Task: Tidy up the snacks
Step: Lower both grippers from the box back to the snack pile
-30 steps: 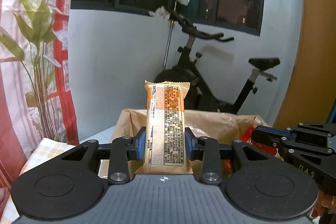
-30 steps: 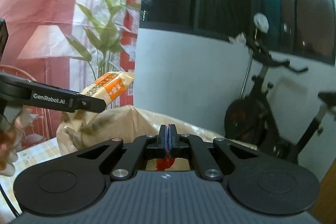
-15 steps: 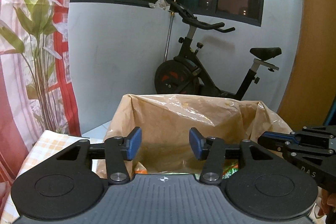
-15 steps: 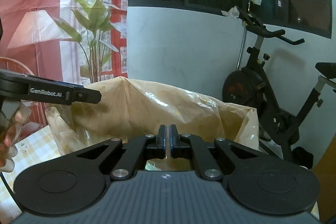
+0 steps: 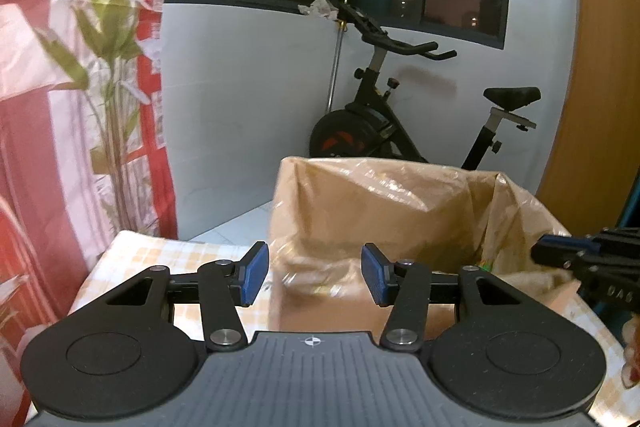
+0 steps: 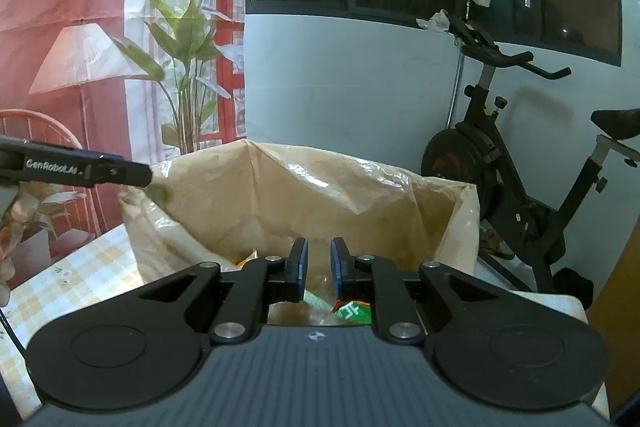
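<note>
Fingers (image 5: 256, 277) of my left gripper (image 5: 314, 277) are standing released, empty; right gripper (image 6: 319, 269) is opening, nothing between. Snacks (image 6: 352, 309) are lying inside the bag (image 6: 320, 195) on the table (image 5: 168, 259), since I am collecting them there.

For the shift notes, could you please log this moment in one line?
left tongs: open, empty | right tongs: opening, empty | bag: snacks inside

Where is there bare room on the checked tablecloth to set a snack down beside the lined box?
The checked tablecloth is bare left of the lined box, between it and the curtain. The right wrist view shows the same bare strip. Inside the box, snack packets already crowd the bottom. Right of the box the right gripper crowds the edge.
</note>
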{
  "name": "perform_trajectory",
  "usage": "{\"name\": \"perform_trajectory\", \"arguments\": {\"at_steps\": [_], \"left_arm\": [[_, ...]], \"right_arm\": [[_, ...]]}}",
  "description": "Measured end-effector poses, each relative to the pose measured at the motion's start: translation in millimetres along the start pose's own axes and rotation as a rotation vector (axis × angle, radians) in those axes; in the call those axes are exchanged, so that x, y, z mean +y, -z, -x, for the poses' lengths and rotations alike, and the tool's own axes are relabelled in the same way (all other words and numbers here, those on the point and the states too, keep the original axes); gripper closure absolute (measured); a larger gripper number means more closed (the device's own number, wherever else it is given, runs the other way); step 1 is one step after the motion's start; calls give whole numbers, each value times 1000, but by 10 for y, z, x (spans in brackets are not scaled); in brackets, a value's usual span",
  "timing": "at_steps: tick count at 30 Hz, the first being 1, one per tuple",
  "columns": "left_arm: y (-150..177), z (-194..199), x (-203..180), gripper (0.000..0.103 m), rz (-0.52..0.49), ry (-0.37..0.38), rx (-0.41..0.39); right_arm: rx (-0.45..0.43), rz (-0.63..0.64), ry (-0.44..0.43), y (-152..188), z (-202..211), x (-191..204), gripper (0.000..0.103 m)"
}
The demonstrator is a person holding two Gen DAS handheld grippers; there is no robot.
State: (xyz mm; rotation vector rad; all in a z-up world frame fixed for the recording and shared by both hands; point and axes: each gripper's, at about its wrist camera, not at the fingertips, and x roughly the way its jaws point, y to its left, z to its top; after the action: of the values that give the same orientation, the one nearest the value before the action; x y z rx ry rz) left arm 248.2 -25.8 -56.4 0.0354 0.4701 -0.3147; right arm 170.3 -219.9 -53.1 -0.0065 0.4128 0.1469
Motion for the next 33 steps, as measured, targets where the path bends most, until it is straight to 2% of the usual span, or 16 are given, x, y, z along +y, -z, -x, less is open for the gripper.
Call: {"name": "perform_trajectory", "arguments": {"at_steps": [4, 6, 10, 17, 23, 27, 33], "left_arm": [[103, 137, 111, 49, 8, -17, 7], [168, 203, 152, 49, 13, -24, 10], [272, 331, 205, 49, 21, -28, 13], [463, 508, 259, 49, 61, -25, 19], [604, 565, 255, 49, 88, -28, 32], [701, 574, 261, 49, 105, -37, 44], [851, 558, 291, 49, 130, -46, 70]], "right_arm": [[-6, -25, -7, 61, 129, 23, 88], [-12, -33, -11, 102, 197, 41, 80], [-31, -36, -19, 166, 333, 109, 70], [-32, -50, -43, 273, 510, 244, 41], [-18, -70, -36, 359, 541, 331, 40], [-19, -63, -40, 424, 573, 358, 26], [-4, -66, -46, 581, 588, 366, 26]]}}
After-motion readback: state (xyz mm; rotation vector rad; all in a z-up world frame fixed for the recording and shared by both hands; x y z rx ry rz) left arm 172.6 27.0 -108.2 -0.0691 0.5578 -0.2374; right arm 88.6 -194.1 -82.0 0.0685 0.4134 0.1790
